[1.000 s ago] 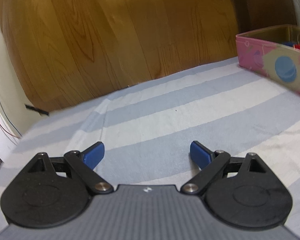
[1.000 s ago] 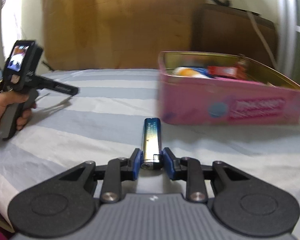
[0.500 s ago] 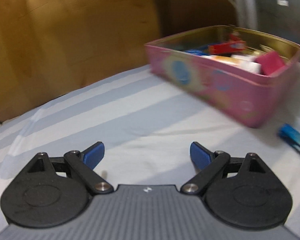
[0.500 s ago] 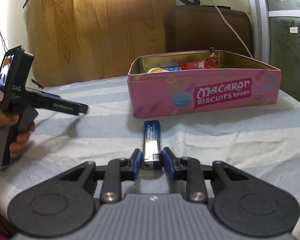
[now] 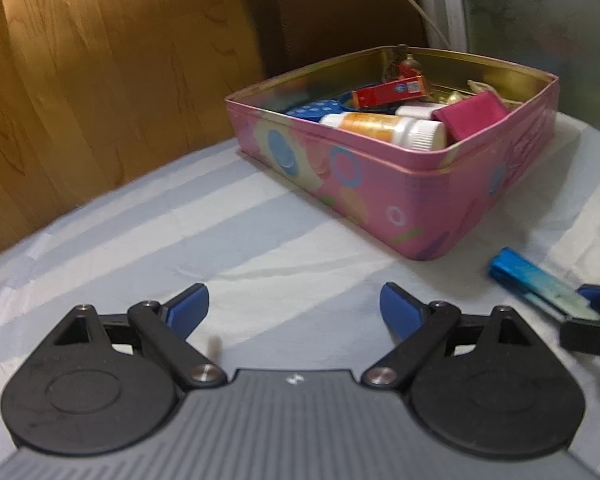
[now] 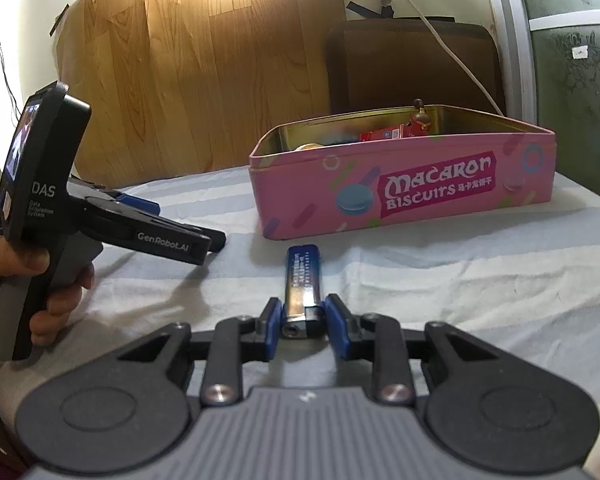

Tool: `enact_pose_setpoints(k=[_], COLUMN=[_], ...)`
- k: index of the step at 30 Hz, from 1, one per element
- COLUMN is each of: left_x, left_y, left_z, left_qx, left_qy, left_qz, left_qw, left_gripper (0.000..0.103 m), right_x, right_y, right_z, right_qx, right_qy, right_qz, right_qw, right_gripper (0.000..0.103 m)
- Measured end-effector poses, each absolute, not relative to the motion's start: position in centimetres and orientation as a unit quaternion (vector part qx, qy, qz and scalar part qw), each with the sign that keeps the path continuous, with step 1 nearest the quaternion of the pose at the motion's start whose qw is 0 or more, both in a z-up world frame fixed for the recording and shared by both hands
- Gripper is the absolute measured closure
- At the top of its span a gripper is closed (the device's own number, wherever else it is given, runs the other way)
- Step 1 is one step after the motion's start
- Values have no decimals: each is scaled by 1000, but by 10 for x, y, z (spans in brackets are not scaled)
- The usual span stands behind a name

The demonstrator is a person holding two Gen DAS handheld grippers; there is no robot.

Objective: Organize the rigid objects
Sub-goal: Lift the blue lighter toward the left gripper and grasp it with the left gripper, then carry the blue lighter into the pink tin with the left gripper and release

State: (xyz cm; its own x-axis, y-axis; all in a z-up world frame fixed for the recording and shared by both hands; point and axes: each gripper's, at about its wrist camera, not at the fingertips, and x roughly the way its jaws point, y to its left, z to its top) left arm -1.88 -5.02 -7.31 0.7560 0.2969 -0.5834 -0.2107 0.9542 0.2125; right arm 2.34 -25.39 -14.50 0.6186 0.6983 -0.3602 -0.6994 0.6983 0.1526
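Observation:
My right gripper [image 6: 302, 322] is shut on a blue lighter [image 6: 302, 282], which sticks out forward over the striped cloth. The same blue lighter [image 5: 536, 282] shows at the right edge of the left wrist view, clamped in the other gripper's blue pads [image 5: 598, 298]. A pink macaron biscuit tin [image 6: 404, 194] stands open just beyond the lighter. In the left wrist view the pink tin [image 5: 380, 184] holds a white pill bottle [image 5: 384, 128], a red box [image 5: 390, 94] and a dark pink case [image 5: 474, 116]. My left gripper [image 5: 294, 306] is open over bare cloth, with nothing between its fingers.
A hand [image 6: 28, 280] holds the left gripper's handle [image 6: 40, 184] at the left of the right wrist view. A wood-grain board [image 6: 204, 80] and a dark brown chair back [image 6: 412, 64] stand behind the tin. A white cable [image 6: 448, 44] hangs down the wall.
The left gripper has swung round to the right, bringing the tin and the lighter into its view. The right gripper has shifted slightly, still clamped on the lighter.

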Motion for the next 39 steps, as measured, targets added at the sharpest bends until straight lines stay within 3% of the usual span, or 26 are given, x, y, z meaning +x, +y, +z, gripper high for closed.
enact_pose_setpoints(k=[7, 15, 17, 19, 24, 25, 27, 32, 39], left_x=[-15, -5, -1, 3, 10, 10, 11, 5, 33], left_y=[-54, -74, -80, -85, -91, -91, -87, -94, -85], left_z=[-66, -65, -64, -62, -61, -61, -63, -42, 11], left_qx=[-76, -171, -172, -177, -175, -176, -211, -193, -147], left_qy=[366, 391, 393, 397, 398, 396, 403, 379, 322], left_qz=[36, -34, -41, -56, -62, -60, -90, -111, -113], left_qw=[927, 904, 902, 899, 898, 899, 886, 898, 928], left_gripper=[9, 11, 17, 31, 45, 69, 82, 84, 84], right_x=[63, 62, 62, 61, 64, 64, 63, 59, 74], right_y=[-292, -294, -294, -299, -315, -315, -315, -311, -295], right_z=[-158, -161, -162, -163, -170, -171, -172, -162, -106], right_qx=[198, 208, 211, 223, 264, 267, 268, 265, 234], right_qy=[281, 274, 271, 268, 262, 260, 259, 243, 167], right_qz=[434, 438, 439, 442, 455, 456, 455, 453, 456], right_qw=[833, 831, 830, 826, 809, 808, 808, 816, 842], right_gripper=[78, 78, 78, 78, 78, 78, 78, 78, 78])
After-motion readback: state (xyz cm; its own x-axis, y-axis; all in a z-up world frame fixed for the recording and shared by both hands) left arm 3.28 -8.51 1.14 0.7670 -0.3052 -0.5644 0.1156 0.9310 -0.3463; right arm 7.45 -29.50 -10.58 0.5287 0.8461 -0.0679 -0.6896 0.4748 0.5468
